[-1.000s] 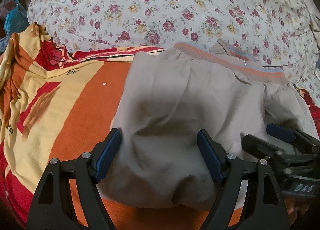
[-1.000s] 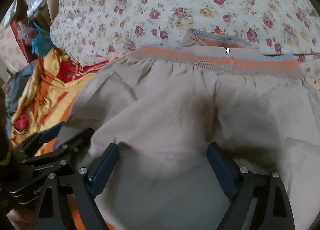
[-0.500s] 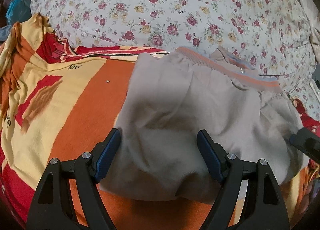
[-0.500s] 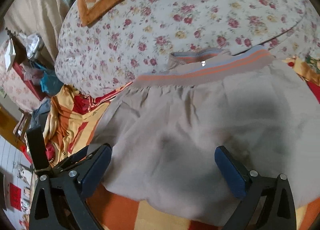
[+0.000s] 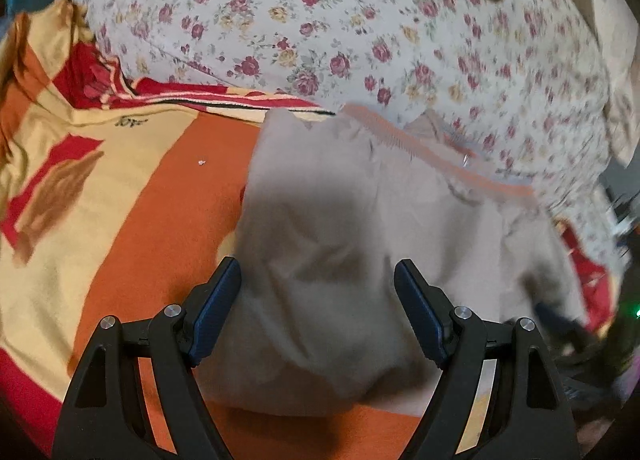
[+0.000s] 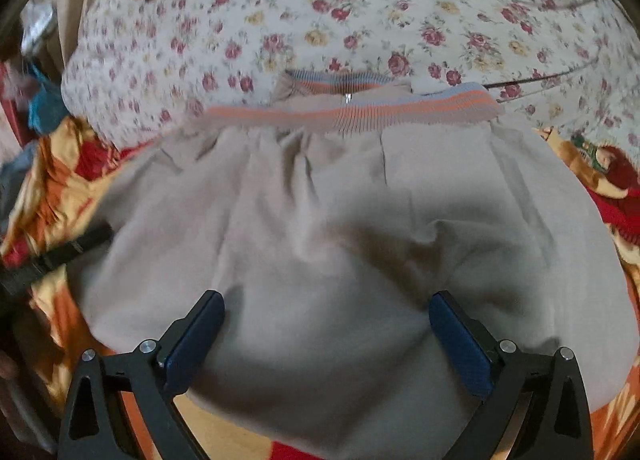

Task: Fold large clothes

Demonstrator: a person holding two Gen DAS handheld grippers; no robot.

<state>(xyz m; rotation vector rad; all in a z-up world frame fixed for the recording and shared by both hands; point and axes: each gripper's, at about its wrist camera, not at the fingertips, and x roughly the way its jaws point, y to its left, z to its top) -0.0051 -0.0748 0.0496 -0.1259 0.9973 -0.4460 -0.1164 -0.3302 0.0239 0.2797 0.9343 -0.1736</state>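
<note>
Beige garment (image 5: 360, 260) with an orange-striped ribbed band (image 6: 360, 114) lies folded on an orange and yellow blanket (image 5: 152, 200), against a floral quilt (image 5: 360, 20). Left gripper (image 5: 318, 312) and right gripper (image 6: 326, 340) hover over it, both spread wide, holding nothing.

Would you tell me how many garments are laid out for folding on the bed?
1: the beige garment with an orange-striped ribbed band lies on the orange patterned blanket, against the floral duvet. Others may be hidden.

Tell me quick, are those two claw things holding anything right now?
Left gripper: open, holding nothing, above the beige garment.
Right gripper: open, holding nothing, above the same garment.
</note>
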